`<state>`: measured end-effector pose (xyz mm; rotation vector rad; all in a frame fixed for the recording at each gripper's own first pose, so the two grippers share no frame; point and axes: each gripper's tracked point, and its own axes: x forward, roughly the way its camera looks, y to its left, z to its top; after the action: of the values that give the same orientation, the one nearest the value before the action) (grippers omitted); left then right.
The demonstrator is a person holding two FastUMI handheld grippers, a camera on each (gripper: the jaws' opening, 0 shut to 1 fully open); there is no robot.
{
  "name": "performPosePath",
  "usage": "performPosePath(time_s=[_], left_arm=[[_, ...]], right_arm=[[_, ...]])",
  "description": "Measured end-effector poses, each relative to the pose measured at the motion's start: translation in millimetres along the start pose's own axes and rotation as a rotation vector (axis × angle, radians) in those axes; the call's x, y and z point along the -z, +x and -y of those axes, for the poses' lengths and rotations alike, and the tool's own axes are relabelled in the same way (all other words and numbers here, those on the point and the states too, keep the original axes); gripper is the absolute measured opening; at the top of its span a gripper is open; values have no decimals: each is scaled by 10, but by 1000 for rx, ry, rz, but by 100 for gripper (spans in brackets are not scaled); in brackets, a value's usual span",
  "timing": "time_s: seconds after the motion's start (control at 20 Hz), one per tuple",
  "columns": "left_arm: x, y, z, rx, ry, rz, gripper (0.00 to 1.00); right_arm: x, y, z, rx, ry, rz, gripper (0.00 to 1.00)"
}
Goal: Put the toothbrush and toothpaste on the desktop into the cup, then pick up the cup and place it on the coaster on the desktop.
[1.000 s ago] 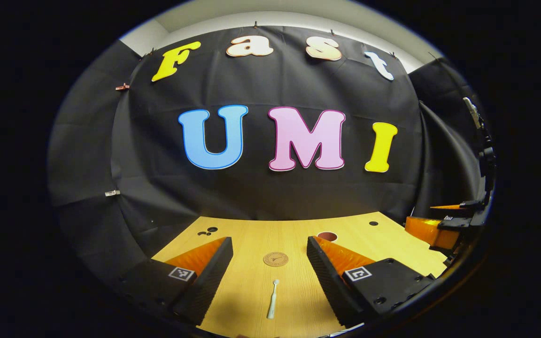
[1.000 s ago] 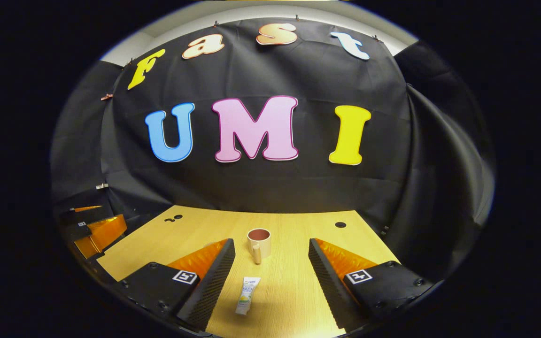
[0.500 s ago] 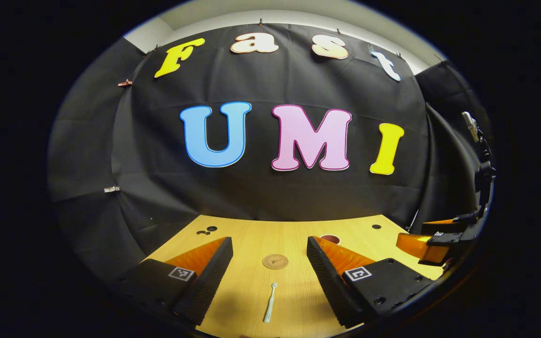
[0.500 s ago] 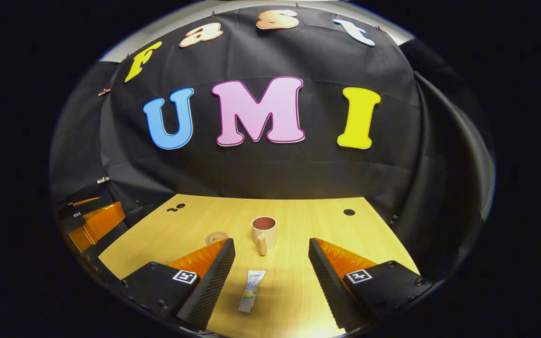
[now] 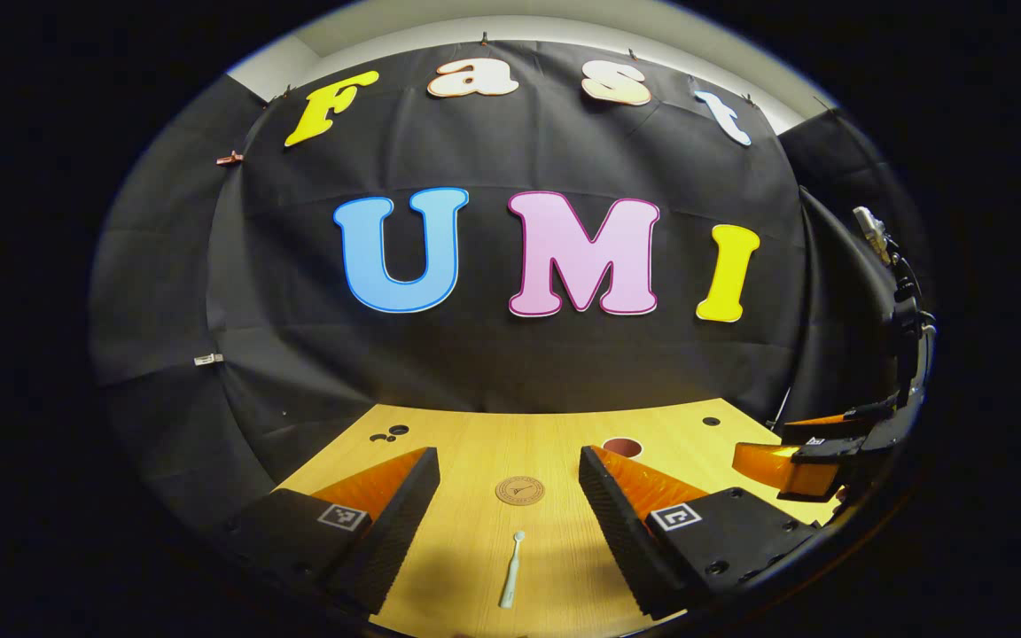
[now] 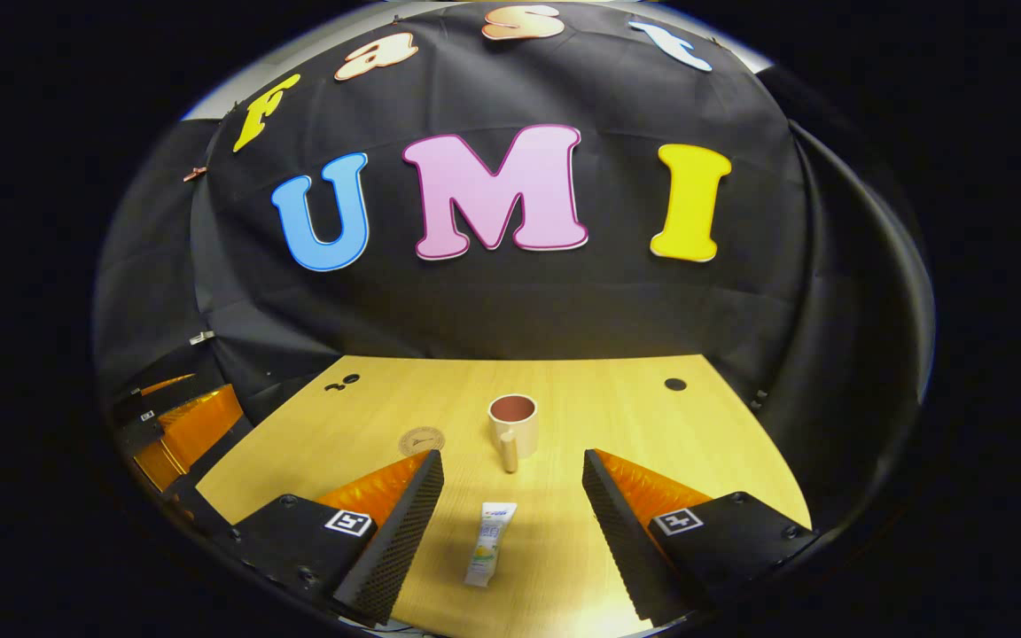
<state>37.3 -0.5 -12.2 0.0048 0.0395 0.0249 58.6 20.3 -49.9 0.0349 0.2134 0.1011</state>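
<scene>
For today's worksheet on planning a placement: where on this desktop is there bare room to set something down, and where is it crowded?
Bare wood lies right of the cup, toward the round hole, and behind the coaster toward the far-left holes. It is tighter around the toothpaste, between the right gripper jaws, and around the toothbrush.

My left tongs point(image 5: 509, 496) carry black blocks at the finger bases, each with a small square black-and-white marker and dark screw holes near the edges. The inner faces of the fingers point(image 5: 404, 523) are finely ribbed. My right tongs point(image 6: 512, 501) are built the same: black blocks, square markers, screw holes, ribbed inner faces.
</scene>
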Motion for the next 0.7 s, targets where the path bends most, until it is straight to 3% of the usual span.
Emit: performPosePath(time_s=[0.3, 0.7], left_arm=[[192, -11, -159, -65, -29, -43, 100], [704, -169, -524, -219, -70, -159, 100]], right_arm=[[353, 375, -109, -49, -13, -161, 98], [1378, 932, -264, -65, -35, -467, 98]])
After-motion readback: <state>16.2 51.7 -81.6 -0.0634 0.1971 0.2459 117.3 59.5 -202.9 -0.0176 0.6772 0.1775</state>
